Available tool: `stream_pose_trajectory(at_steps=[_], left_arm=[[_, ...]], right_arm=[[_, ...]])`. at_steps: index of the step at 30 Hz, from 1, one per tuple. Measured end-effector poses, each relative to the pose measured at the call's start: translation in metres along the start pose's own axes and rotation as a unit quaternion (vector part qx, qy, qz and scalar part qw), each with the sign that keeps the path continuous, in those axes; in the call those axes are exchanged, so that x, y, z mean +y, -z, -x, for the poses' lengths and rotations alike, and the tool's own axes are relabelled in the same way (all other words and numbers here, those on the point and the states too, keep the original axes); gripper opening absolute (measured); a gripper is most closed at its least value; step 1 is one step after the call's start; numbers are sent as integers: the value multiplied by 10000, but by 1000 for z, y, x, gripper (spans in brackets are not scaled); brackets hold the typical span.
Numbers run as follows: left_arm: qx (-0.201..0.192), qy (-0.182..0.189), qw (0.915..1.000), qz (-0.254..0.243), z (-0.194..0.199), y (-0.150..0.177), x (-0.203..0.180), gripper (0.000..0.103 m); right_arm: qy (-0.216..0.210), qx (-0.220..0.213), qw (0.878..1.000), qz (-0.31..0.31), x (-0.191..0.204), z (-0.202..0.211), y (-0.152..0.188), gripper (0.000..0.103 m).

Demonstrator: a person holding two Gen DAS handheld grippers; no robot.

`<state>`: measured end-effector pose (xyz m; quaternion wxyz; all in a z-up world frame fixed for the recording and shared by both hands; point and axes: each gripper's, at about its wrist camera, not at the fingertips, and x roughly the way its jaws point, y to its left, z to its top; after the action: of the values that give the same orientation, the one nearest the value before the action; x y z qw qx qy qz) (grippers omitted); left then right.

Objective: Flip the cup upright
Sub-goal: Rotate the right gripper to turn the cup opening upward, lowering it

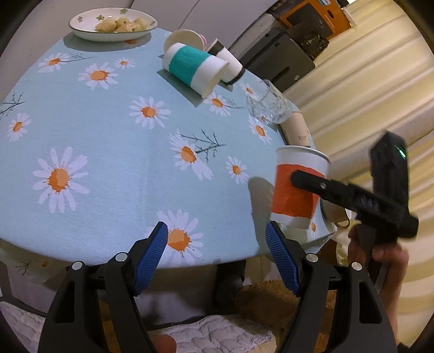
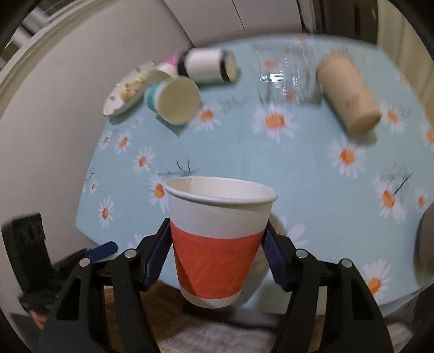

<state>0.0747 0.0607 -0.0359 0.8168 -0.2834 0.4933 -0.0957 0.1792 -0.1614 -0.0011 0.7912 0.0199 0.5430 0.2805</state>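
Observation:
A white paper cup with an orange band (image 2: 217, 244) is held upright, mouth up, between the blue pads of my right gripper (image 2: 217, 255), which is shut on it. It hangs in the air near the table's near edge. In the left wrist view the same cup (image 1: 295, 187) sits at the right with the right gripper's black finger (image 1: 320, 186) across it. My left gripper (image 1: 217, 244) is open and empty, low at the table's front edge, left of the cup.
On the daisy tablecloth (image 1: 108, 135) lie a teal-banded cup (image 1: 194, 66), a black-and-white cup (image 1: 230, 65), a clear glass (image 1: 267, 104) and a tan cup (image 1: 297, 130), all on their sides. A plate of food (image 1: 112, 23) stands at the back.

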Motion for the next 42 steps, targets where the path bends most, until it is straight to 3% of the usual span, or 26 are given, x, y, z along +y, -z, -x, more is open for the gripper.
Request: stream_pose_trajectory(at_steps=[4, 10, 13, 19, 29, 35, 42], left_arm=[[-83, -24, 9999, 80, 3, -2, 4, 73], [-138, -70, 9998, 110, 3, -3, 6, 73], [-163, -119, 9997, 114, 2, -5, 7, 73], [-240, -320, 9992, 2, 3, -5, 5, 73], [-265, -441, 9987, 45, 4, -5, 9, 73], [-280, -481, 9984, 97, 5, -5, 13, 73], [-284, -545, 9981, 49, 4, -4, 11, 73]], right_arm=[[43, -986, 9942, 416, 16, 21, 14, 64], [25, -2247, 9730, 527, 22, 26, 39, 64], [135, -2782, 9587, 571, 25, 19, 53, 64], [791, -3454, 9298, 992, 35, 5, 69, 64], [1340, -3475, 9168, 1443, 44, -25, 81, 64], [1368, -3378, 9199, 1449, 42, -37, 84, 64], [1475, -3350, 9155, 1671, 49, -39, 97, 65]])
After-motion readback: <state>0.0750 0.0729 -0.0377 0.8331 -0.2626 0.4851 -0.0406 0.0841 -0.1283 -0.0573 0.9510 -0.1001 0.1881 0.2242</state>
